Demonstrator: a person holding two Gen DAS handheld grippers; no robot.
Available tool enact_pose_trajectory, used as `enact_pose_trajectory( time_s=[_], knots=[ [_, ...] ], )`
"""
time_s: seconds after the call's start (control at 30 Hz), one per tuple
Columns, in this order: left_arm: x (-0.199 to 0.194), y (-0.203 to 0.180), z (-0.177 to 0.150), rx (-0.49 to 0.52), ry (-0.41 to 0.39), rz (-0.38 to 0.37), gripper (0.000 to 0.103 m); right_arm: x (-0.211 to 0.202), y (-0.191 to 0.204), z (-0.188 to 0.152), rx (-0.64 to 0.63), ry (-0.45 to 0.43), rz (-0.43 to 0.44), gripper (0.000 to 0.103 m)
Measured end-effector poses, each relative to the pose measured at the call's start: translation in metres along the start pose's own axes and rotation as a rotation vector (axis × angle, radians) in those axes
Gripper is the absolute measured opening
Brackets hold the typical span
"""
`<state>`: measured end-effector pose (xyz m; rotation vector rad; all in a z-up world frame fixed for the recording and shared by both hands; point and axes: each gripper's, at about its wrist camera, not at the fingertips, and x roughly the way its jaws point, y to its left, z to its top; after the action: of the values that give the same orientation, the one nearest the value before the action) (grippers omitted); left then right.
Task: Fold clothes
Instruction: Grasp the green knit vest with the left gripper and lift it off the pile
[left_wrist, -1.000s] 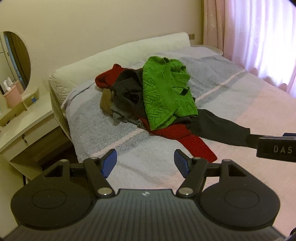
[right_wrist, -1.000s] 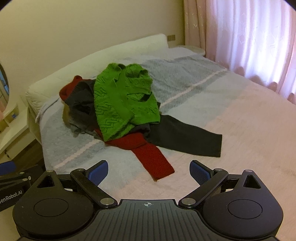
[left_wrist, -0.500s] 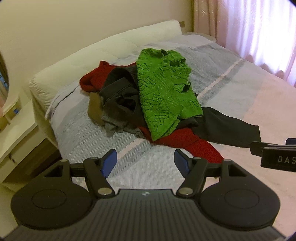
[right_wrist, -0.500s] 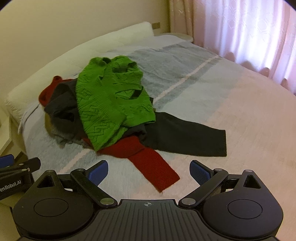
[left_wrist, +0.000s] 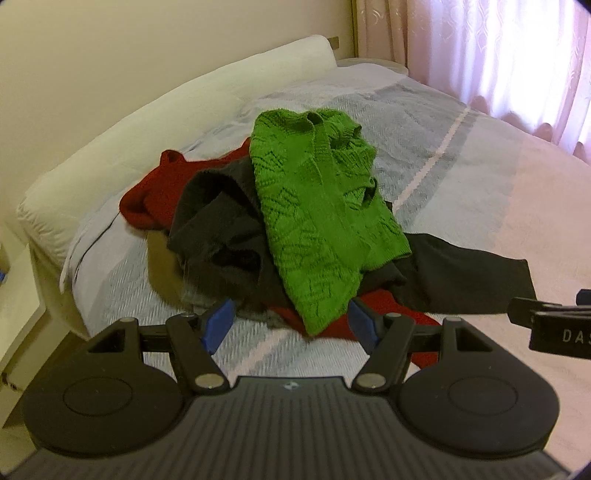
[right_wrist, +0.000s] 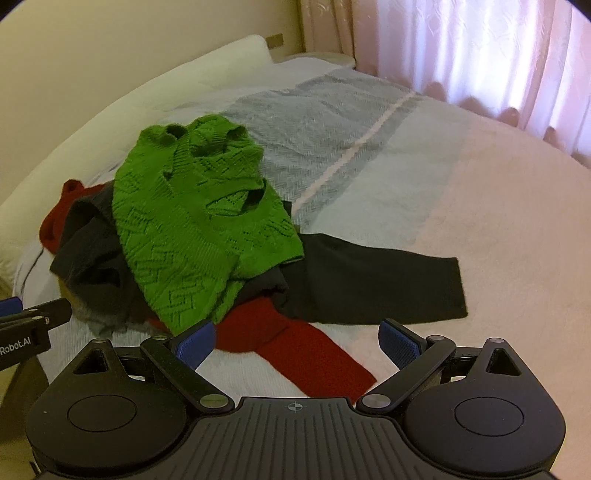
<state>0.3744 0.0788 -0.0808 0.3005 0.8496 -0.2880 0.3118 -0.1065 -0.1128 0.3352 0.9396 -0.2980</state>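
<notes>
Pink curtains (right_wrist: 480, 55) hang behind a big bed (right_wrist: 498, 221) with a grey and pink cover. On the bed sits a pile of clothes. A green knitted sweater (left_wrist: 321, 221) lies on top. Under it are a black garment (right_wrist: 369, 280) with one part stretched out flat, and a red garment (right_wrist: 306, 350) poking out toward the cameras. The left gripper (left_wrist: 291, 325) tips down toward the near edge of the pile, its blue pads wide apart with nothing between them. The right gripper (right_wrist: 295, 341) tips down too, above the red garment, also spread wide and holding nothing. Both hang side by side, not touching the clothes.
</notes>
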Motion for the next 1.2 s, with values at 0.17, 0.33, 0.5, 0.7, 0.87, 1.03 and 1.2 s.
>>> enact_pose_trajectory(
  time_s=[0.17,0.33,0.5,0.7,0.87,1.03,1.2],
  knots=[
    [0.032,0.012,0.022,0.010,0.011,-0.008,0.065,0.030,0.000,0.015,0.061,0.026,0.012,0.097],
    [0.064,0.021,0.044,0.018,0.022,-0.013,0.065,0.061,-0.001,0.032,0.113,0.057,0.021,0.097],
    [0.098,0.026,0.068,0.029,0.019,-0.036,0.065,0.087,-0.005,0.050,0.140,0.067,0.022,0.097],
    [0.139,0.034,0.094,0.017,0.003,-0.083,0.065,0.115,-0.016,0.071,0.190,0.068,0.014,0.097],
    [0.173,0.036,0.114,0.020,-0.024,-0.099,0.065,0.135,-0.029,0.080,0.220,0.075,-0.001,0.097],
    [0.207,0.040,0.125,-0.014,-0.023,-0.101,0.065,0.151,-0.042,0.083,0.240,0.093,-0.017,0.097],
    [0.239,0.048,0.125,-0.108,0.007,-0.165,0.064,0.159,-0.051,0.080,0.251,0.112,-0.032,0.097]
  ],
)
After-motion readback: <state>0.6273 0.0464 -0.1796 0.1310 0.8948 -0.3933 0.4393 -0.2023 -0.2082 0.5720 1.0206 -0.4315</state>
